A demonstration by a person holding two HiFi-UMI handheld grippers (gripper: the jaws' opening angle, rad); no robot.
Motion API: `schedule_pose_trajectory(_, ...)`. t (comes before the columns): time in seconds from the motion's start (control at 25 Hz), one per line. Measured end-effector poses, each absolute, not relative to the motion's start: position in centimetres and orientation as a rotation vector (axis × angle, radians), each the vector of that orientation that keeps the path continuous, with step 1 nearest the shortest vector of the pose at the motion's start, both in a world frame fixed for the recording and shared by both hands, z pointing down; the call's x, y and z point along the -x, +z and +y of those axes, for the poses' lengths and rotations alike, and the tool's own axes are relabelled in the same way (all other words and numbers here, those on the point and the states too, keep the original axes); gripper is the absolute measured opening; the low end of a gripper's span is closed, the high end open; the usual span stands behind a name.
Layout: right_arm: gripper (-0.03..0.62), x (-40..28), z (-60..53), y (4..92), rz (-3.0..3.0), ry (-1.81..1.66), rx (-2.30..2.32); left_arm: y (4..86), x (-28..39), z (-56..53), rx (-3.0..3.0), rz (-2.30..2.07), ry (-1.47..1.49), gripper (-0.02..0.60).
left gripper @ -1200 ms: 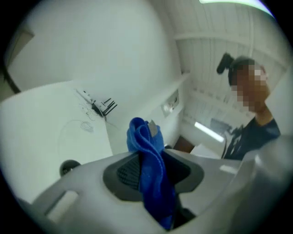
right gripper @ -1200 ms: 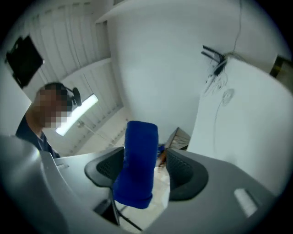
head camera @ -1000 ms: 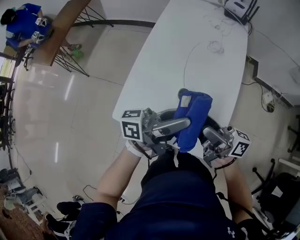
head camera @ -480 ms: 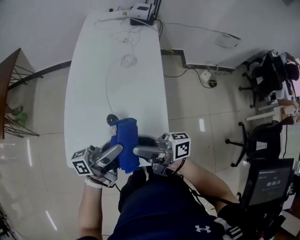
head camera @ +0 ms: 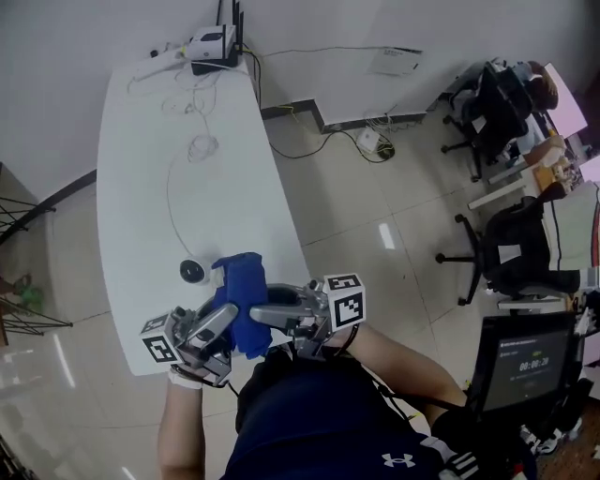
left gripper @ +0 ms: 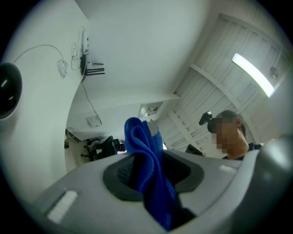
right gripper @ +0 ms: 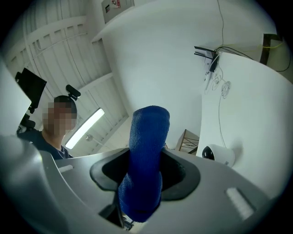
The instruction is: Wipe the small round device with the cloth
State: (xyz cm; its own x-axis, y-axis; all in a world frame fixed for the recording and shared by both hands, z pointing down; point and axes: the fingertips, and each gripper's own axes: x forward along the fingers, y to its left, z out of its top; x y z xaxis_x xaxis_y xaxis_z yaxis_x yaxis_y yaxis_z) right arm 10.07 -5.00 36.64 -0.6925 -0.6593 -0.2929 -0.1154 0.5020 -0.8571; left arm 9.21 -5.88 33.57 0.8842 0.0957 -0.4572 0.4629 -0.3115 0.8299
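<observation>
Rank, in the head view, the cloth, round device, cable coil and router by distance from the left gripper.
1. Blue cloth, clamped in the left gripper.
2. Small round device, just beyond, slightly left.
3. Cable coil, mid-table.
4. Router, far end.

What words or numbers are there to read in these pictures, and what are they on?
Nothing reads clearly.
Screen: pale digits like a clock, too blurred to read.
Wall sign: red print, too small to read.
Dark shirt: a white logo, no letters.
Left cube and right cube: black-and-white square patterns, no words.
</observation>
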Motion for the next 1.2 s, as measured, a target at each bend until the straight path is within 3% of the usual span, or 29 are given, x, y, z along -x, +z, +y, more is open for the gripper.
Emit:
schedule_pose_trajectory(0.12, 0.223, -10.6, -5.1, 36.4, 2.113, -1.123, 0.651, 33.2, -9.3, -5.9, -1.853, 0.445, -0.403, 0.129)
schedule_pose_trajectory(0.24, 0.333, -11.1, -5.3, 36.2, 2.084, -1.116, 0.655, 32.4, -9.1, -5.8, -1.829, 0.482, -0.447, 0.127)
schedule_pose_trajectory(0.4, 0.372, -10.1, -4.7, 35.6, 2.125, -1.126, 0.582, 31.7, -8.9, -5.2, -1.809, 0.541, -0.472, 0.127)
schedule_pose_trajectory(0.44, 0.369, -9.8, -4.5, 35.5, 2.130, -1.126, 0.565, 31.9, -9.1, -4.9, -1.807, 0.554, -0.461, 0.127)
schedule_pose_trajectory(0.52, 0.283, -10.0, -4.4, 35.6, 2.114, -1.120, 0.566, 32.0, -9.5, -4.6, -1.803, 0.560, -0.449, 0.124)
schedule_pose_trajectory(0.64, 0.209, -10.5, -4.4, 36.4, 2.098, -1.137, 0.617, 32.6, -9.7, -5.0, -1.829, 0.478, -0.434, 0.126)
schedule_pose_trajectory(0.76, 0.190, -10.0, -4.4, 37.3, 2.132, -1.186, 0.678, 34.5, -9.2, -5.3, -1.891, 0.339, -0.382, 0.138)
schedule_pose_trajectory(1.0, 0.216, -7.9, -5.6, 37.8, 2.198, -1.234, 0.649, 35.7, -7.1, -6.6, -1.947, 0.106, -0.401, 0.138)
schedule_pose_trajectory(1.12, 0.164, -8.0, -6.9, 38.2, 2.241, -1.228, 0.672, 36.3, -6.7, -8.2, -2.067, -0.043, -0.371, 0.149)
schedule_pose_trajectory(1.16, 0.158, -8.5, -7.6, 38.6, 2.257, -1.232, 0.695, 36.6, -7.1, -8.8, -2.130, -0.089, -0.332, 0.178)
schedule_pose_trajectory(1.2, 0.153, -8.9, -8.4, 39.0, 2.278, -1.244, 0.711, 36.9, -7.4, -9.1, -2.192, -0.136, -0.280, 0.246)
